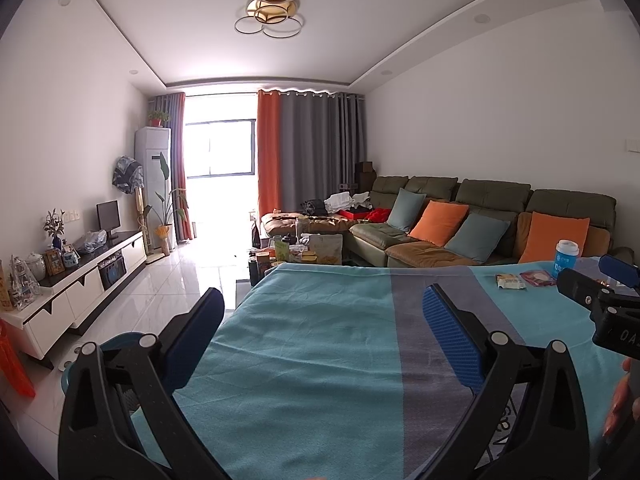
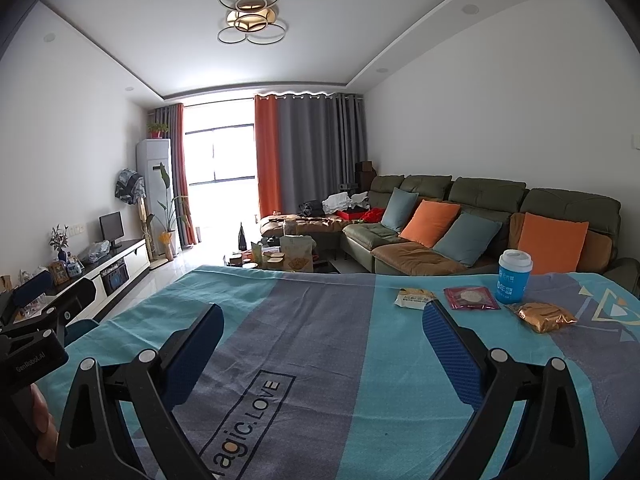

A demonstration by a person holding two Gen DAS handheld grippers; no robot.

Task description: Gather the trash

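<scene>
Both the left gripper [image 1: 320, 316] and right gripper [image 2: 322, 322] hang wide open and empty above the striped cloth [image 2: 320, 360]. Beside the blue cup [image 2: 514, 276] lie a white wrapper [image 2: 414, 297] and a pink packet [image 2: 472, 298]; only the right wrist view shows the gold packet [image 2: 544, 317] just in front of the cup.

Cup [image 2: 514, 282] behind wrappers [image 2: 472, 298] on table [image 2: 320, 340]

Teal and grey striped tablecloth [image 2: 340, 320] with dark lettering lower centre, blue cup [image 2: 514, 282] with white lid at right, gold foil packet [image 2: 544, 317] beside it, dark red wrapper [image 2: 472, 298], white-and-yellow packet [image 2: 414, 297], blue ribbed pads [image 2: 450, 354] on black gripper arms, orange and grey curtains [image 2: 304, 148] centre.
</scene>
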